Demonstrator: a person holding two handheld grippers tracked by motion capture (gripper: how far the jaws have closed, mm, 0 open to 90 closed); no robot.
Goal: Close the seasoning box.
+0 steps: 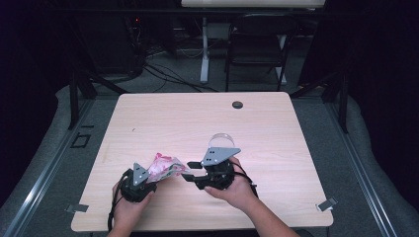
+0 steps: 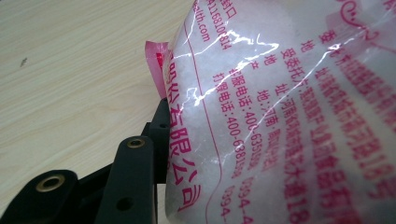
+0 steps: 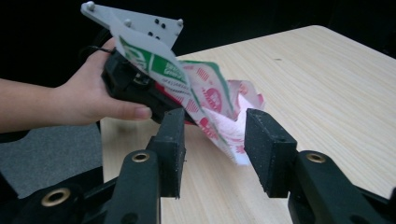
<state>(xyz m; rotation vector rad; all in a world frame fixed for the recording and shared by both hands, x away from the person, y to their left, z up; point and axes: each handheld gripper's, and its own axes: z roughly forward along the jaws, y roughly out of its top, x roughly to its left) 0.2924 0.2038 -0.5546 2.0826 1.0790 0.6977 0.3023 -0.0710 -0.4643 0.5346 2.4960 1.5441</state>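
Printed plastic bag [image 1: 163,168] of white granules held up off the worktop [image 1: 197,118], near its front edge, left of centre. Left gripper [image 1: 141,183] clamped on the bag's lower end; in the left gripper view one black finger [image 2: 135,177] pressed against the film, the other hidden behind the bag [image 2: 280,116]. Right gripper [image 3: 212,144] with fingers spread, nothing pinched; crumpled free end of the bag [image 3: 219,112] just beyond and between the tips, not touching either pad as far as can be told. Bag's long axis running from left gripper toward right gripper [image 1: 193,170]. Right hand [image 1: 232,190] nearer the free end. Judged next: short advance, then close on that end. Clear cup [image 1: 221,139] behind the right gripper; dark round disc [image 1: 237,104] near the far edge.
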